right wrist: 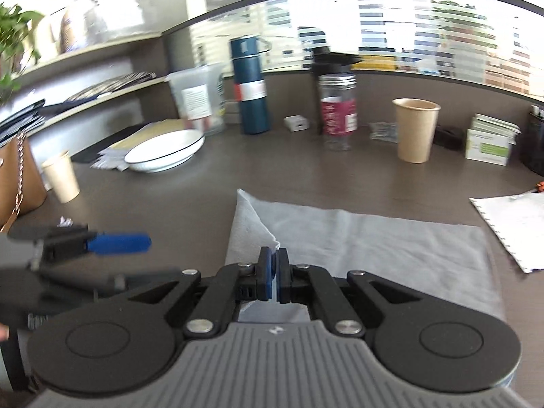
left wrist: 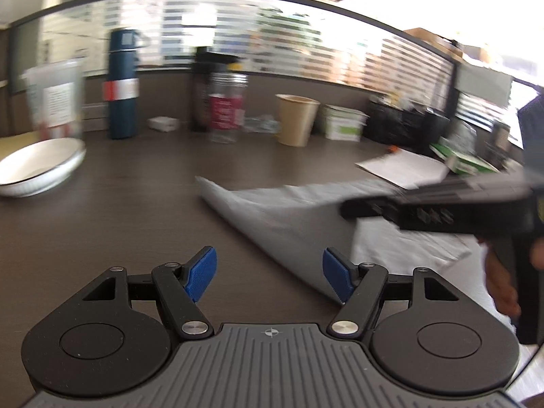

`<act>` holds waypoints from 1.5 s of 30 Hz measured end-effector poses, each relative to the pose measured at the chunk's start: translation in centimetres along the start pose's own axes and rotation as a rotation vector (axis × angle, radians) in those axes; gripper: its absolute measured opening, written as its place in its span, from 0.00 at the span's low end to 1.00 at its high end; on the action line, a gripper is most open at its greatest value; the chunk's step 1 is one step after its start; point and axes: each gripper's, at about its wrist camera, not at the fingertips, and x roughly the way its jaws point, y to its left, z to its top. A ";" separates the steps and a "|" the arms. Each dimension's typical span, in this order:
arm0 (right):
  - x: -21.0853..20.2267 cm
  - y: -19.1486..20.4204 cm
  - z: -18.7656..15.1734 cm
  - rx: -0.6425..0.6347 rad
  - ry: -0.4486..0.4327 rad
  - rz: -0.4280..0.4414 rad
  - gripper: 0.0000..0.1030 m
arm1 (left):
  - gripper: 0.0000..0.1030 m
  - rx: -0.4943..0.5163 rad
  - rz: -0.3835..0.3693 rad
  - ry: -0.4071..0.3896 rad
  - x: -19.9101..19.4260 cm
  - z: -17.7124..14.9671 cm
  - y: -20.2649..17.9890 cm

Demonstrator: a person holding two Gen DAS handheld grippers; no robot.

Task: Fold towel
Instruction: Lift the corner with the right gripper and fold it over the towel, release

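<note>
Right wrist view: the right gripper (right wrist: 273,273) is clamped on a lifted corner of the grey towel (right wrist: 374,248), which lies spread on the dark desk (right wrist: 306,176). The left gripper (left wrist: 268,273) hangs with its jaws wide apart, empty, just left of the towel's edge. Beyond, blurred, stand a paper cup (right wrist: 415,130) and a white bowl (right wrist: 163,154), seemingly empty.

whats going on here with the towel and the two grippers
A person is folding a grey towel on a dark desk. The right gripper is shut on a lifted corner of the towel, part of it already turned over. The left gripper is open and holds nothing, at the towel's left edge.
</note>
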 end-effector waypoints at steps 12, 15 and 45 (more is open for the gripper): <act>-3.5 -4.6 1.2 0.042 -0.110 -0.056 0.02 | 0.73 0.087 -0.006 0.090 4.6 0.1 -4.9; -5.4 -6.3 1.0 0.065 -0.152 -0.092 0.02 | 0.73 0.106 -0.017 0.105 5.0 0.0 -5.4; -10.0 -10.2 -7.7 0.230 -0.008 -0.211 0.11 | 0.76 0.173 -0.077 0.116 2.4 -0.1 -6.1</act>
